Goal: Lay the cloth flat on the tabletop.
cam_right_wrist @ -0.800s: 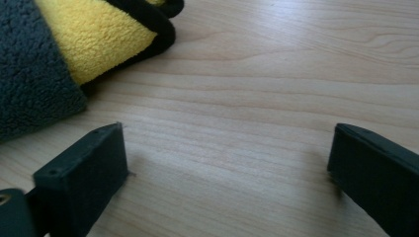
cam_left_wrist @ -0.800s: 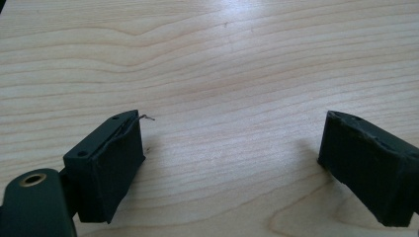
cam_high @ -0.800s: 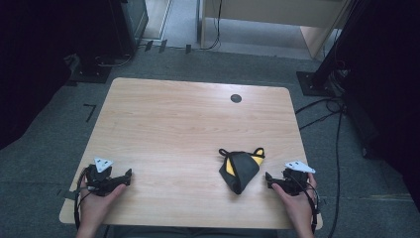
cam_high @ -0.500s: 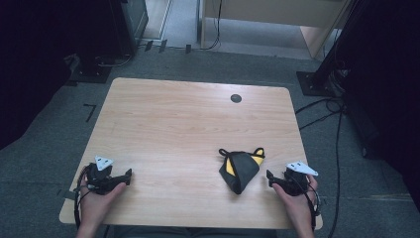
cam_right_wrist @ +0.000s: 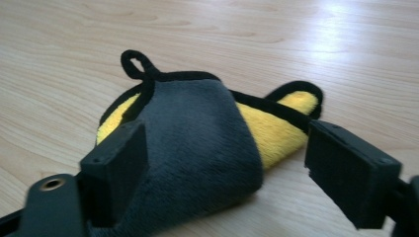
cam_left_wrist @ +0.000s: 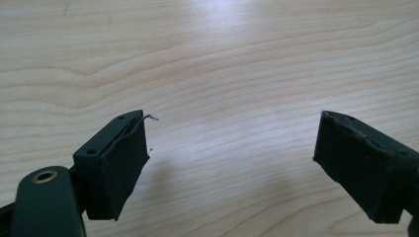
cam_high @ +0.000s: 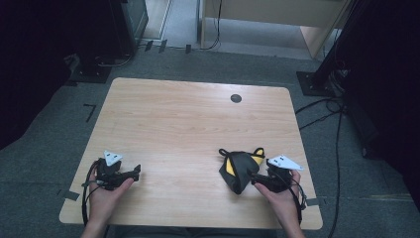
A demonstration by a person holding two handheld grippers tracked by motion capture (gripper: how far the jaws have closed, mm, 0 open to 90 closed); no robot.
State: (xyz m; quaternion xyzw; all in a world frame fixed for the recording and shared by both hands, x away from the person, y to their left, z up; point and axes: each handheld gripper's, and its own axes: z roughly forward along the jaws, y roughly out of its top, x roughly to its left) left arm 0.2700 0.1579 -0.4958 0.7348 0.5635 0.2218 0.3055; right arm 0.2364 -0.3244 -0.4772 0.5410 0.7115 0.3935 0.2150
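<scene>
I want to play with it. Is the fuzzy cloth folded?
Folded: the grey-and-yellow plush cloth has its grey side curled over its yellow side.

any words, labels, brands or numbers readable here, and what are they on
None can be read.
Cloth, grey and yellow with black edging: no tag or print shows.
Table: bare wood grain, one dark round spot, no lettering.
Left tool and right tool: plain black jaws, no markings.

A grey-and-yellow folded cloth (cam_high: 241, 168) lies on the wooden table (cam_high: 188, 124) near its front edge. The right gripper (cam_high: 253, 178) touches the cloth's near side; the left gripper (cam_high: 136, 171) rests well apart.
</scene>
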